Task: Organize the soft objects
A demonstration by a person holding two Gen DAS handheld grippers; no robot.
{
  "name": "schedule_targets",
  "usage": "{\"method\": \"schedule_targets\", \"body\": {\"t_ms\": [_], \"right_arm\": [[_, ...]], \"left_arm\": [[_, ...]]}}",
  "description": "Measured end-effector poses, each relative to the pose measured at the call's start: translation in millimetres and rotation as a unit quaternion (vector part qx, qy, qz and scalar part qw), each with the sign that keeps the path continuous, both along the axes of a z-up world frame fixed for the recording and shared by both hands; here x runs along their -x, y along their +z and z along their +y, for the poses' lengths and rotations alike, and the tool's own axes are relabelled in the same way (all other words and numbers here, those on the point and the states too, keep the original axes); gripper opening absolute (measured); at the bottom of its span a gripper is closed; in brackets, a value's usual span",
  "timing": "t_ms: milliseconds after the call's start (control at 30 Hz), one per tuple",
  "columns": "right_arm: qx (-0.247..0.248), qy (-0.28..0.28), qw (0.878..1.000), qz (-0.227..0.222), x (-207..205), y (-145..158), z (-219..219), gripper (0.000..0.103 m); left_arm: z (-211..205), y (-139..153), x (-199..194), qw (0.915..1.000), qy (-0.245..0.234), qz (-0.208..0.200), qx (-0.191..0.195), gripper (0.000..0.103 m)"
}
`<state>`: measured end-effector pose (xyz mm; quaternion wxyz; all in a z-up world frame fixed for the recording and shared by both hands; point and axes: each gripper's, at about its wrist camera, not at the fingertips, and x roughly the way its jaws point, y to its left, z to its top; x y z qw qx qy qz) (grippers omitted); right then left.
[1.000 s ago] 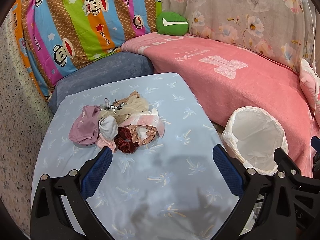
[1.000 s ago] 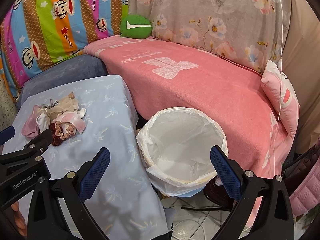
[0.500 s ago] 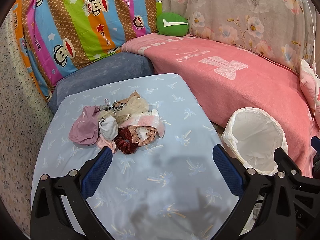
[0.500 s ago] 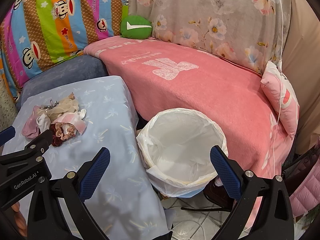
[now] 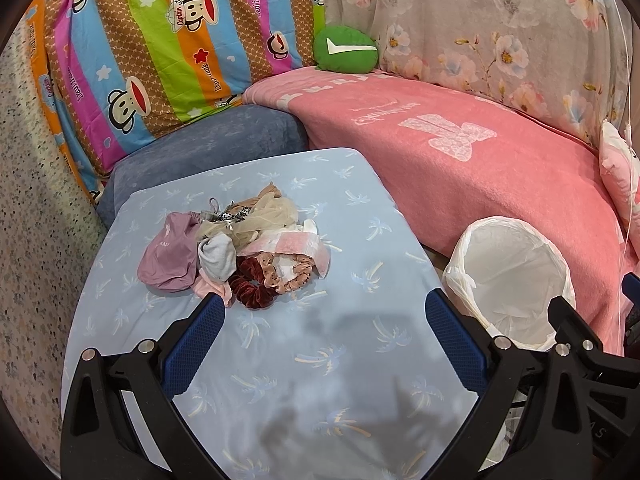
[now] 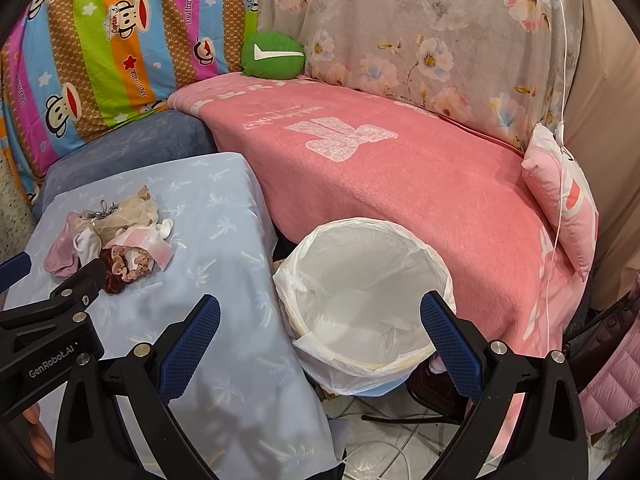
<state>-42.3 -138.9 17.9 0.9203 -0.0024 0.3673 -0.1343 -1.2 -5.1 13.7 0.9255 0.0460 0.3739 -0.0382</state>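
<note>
The left gripper (image 5: 325, 334) is closest, low over the front of the tabletop (image 5: 320, 400). Its jaws are wide open and hold nothing. The blue pads touch nothing. The tabletop has a light blue cloth with small palm trees on it.

Just past the left jaw lies a small pile of soft things (image 5: 236, 246) on the tabletop. At the front of the pile is a dark red scrunchie (image 5: 252, 286), touching a pink spotted scrunchie (image 5: 290, 274). Beside them sit a purple cloth (image 5: 170, 256), a small grey sock (image 5: 218, 258), a pink and white cloth (image 5: 290, 245) and a thin cream piece (image 5: 266, 213) at the back. They all touch and lie partly on top of each other.

The right gripper (image 6: 320, 330) hangs over the white bin (image 6: 366, 304), which stands on the floor just beside the tabletop's right edge. Its jaws are wide open too and hold nothing. The bin has a white bag in it.

Behind the bin is a sofa with a pink blanket (image 6: 400, 184). A pink pillow (image 6: 564, 196) leans at its right end. Far back sits a green cushion (image 6: 273, 55), next to a bright striped cloth with monkeys (image 5: 152, 48).
</note>
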Motion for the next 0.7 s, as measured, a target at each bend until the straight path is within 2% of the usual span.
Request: {"method": "schedule_targets", "body": {"t_ms": [700], "right_arm": [[0.002, 0.000, 1.000, -0.002, -0.9, 4.4, -1.9, 0.097]], "left_arm": [[-0.5, 3.5, -1.0, 1.0000, -0.001, -0.003, 0.001, 0.096]]}}
